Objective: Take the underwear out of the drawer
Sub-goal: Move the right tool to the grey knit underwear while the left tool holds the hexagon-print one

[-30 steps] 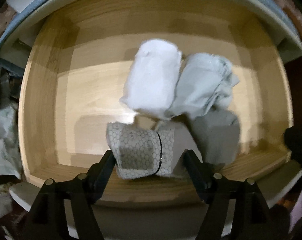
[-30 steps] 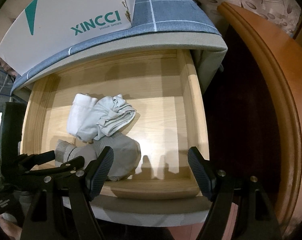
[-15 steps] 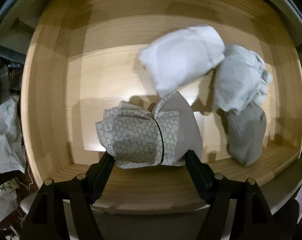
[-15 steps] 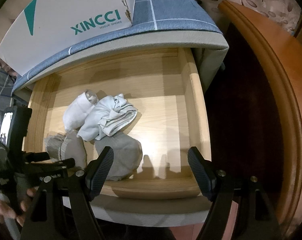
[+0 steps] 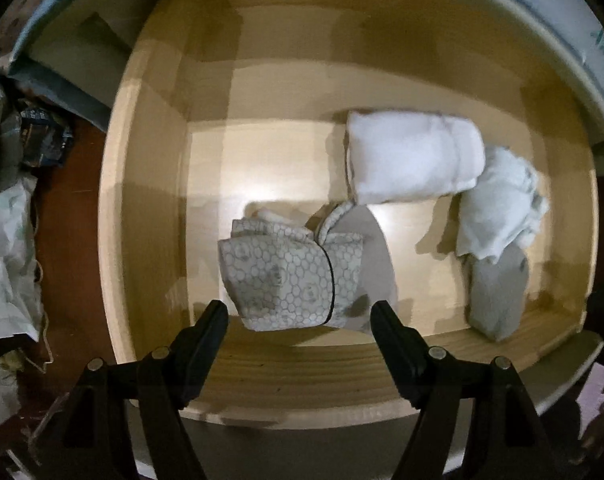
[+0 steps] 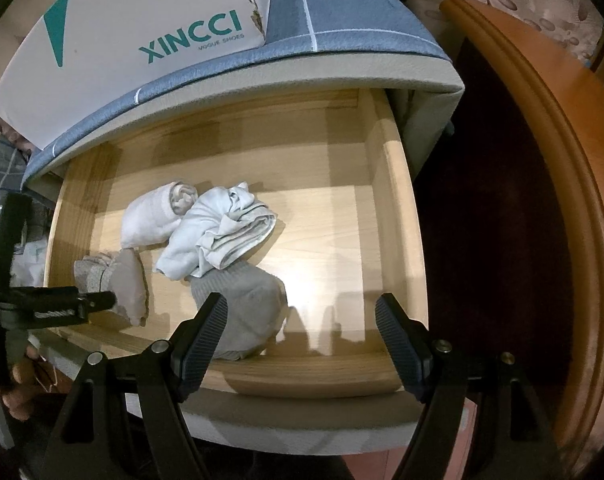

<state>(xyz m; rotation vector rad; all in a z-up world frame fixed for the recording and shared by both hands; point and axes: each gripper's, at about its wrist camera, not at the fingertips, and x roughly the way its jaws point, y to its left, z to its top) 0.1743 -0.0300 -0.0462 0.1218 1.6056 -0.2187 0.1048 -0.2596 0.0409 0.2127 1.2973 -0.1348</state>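
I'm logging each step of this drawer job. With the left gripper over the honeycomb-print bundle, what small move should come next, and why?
Probably ease the left gripper forward and down until its fingers straddle the honeycomb-print bundle, then close. Its jaws stand open with the bundle just beyond the fingertips, not yet between them. The bundle lies near the drawer's front, apart from the white roll.

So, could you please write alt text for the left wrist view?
An open black two-finger gripper points at a folded honeycomb-patterned underwear bundle in a pale wooden drawer. To its right lie a white rolled garment, a crumpled pale garment and a grey knitted one.
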